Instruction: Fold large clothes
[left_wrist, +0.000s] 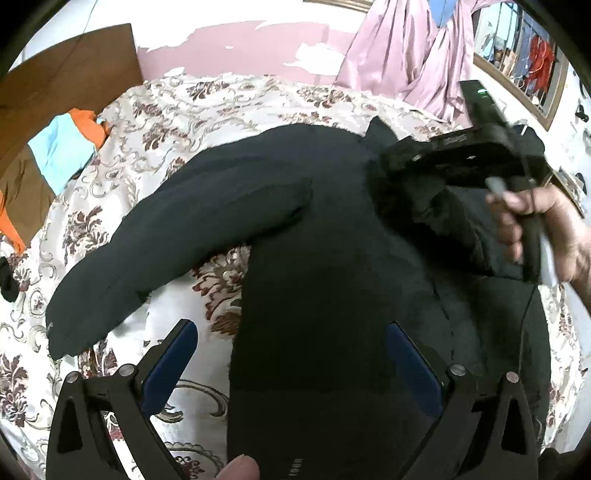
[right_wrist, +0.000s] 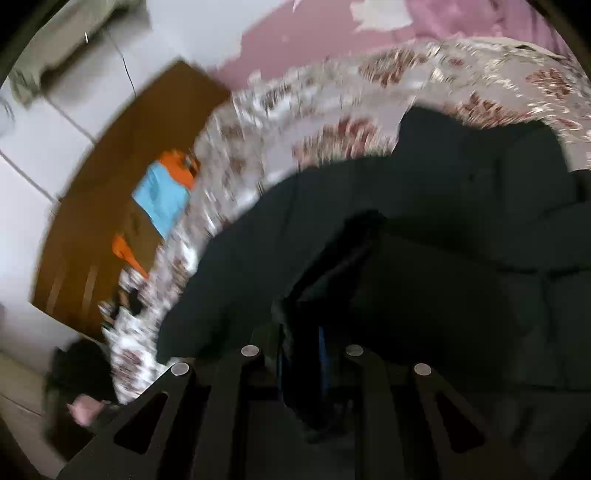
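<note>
Black garment (left_wrist: 317, 258), large, long-sleeved, lies spread on the bed (left_wrist: 207, 107), across the floral bedspread. One sleeve (left_wrist: 159, 251) reaches out from the garment's body toward the brown headboard (left_wrist: 70, 70), flat and unfolded, bedspread showing between sleeve and body.

Left claw (left_wrist: 291, 369): jaws spread wide, blue pads apart, hovering over the garment's near edge; nothing between the pads. A fingertip (left_wrist: 238, 469) shows at the frame's bottom edge, nearer than the garment.

Right claw (right_wrist: 301, 354): jaws pressed nearly together, with dark fabric bunched between them; judged to be pinching a fold of the garment, though blur and black-on-black leave the contact itself unclear. From the left wrist view the right claw sits over the garment's far side from the sleeve, held in a hand (left_wrist: 546, 229), with fabric rucked up beneath it.

Progress, as judged: early. Garment laid out; a fold on the side away from the sleeve appears under way; the sleeve side is untouched; no tidy folded packet yet. Left to do: bring the sleeve in, fold the body over, square it up.

Beyond the sleeve, orange and light-blue cloth (left_wrist: 62, 147) lies beside the bed, near the headboard.

Writing: small pale marks at the garment's near hem, too small to read. No brand legible anywhere
</note>
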